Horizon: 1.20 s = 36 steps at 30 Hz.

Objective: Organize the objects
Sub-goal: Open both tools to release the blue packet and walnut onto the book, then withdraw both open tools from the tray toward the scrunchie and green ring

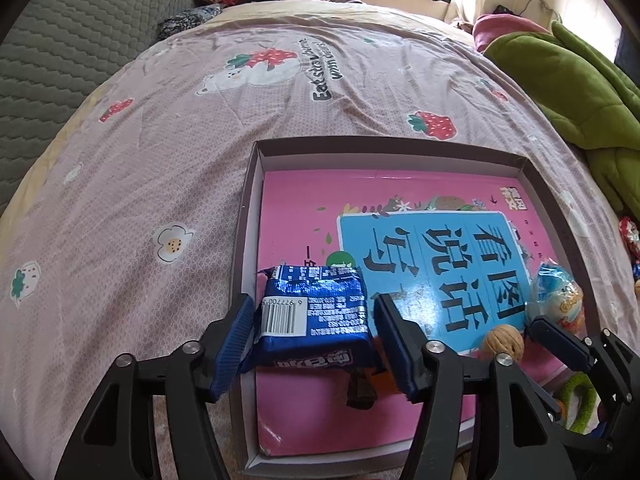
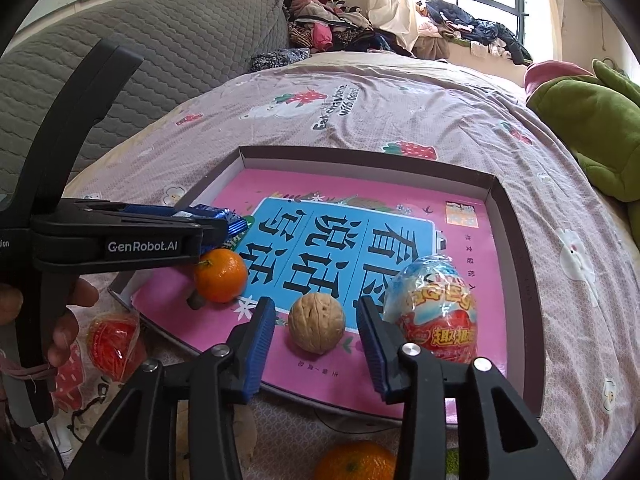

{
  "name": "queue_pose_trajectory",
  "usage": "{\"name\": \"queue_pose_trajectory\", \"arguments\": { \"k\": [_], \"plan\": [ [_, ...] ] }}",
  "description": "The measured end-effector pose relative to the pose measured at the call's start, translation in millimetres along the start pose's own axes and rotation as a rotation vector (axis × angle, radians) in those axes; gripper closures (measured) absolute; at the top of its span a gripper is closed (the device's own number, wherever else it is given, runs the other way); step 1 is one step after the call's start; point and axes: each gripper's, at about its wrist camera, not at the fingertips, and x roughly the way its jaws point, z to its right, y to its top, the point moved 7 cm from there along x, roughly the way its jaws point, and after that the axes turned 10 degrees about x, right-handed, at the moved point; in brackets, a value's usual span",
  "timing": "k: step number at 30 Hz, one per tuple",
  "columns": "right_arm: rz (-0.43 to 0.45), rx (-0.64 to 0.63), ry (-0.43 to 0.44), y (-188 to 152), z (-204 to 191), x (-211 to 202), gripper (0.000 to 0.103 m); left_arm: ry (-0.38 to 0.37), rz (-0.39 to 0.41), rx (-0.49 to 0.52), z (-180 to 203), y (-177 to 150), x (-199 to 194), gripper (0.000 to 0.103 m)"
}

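Note:
A shallow cardboard box (image 1: 360, 145) (image 2: 360, 155) lies on the bed with a pink book (image 1: 300, 216) (image 2: 460, 280) in it. My left gripper (image 1: 314, 304) (image 2: 208, 232) stands open around a blue snack packet (image 1: 316, 316) (image 2: 218, 216); the packet's left crimp lies against the left pad. Just below it sits an orange (image 2: 221, 276), hidden in the left wrist view. A walnut (image 2: 316, 328) (image 1: 503, 342) rests on the book between the fingers of my open right gripper (image 2: 315, 312) (image 1: 556, 340), with gaps on both sides. A wrapped toy egg (image 2: 436, 308) (image 1: 556, 296) stands just right of it.
A second orange (image 2: 356, 464) and a red packet (image 2: 114, 344) lie on the bed in front of the box. A green blanket (image 1: 580, 92) is heaped at the right and a grey quilted cushion (image 1: 80, 40) at the left. A person's hand (image 2: 60, 320) holds the left gripper.

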Motion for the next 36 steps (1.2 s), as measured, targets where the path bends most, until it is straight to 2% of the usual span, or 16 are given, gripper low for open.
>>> {"name": "queue_pose_trajectory", "arguments": {
  "k": [22, 36],
  "plan": [
    [0.045, 0.018, 0.006, 11, -1, -35, 0.056, 0.021, 0.048, -0.008, 4, -11, -43, 0.035],
    [0.076, 0.035, -0.007, 14, 3, -57, 0.052, 0.017, 0.074, 0.010, 21, -24, -68, 0.035]
  ]
}}
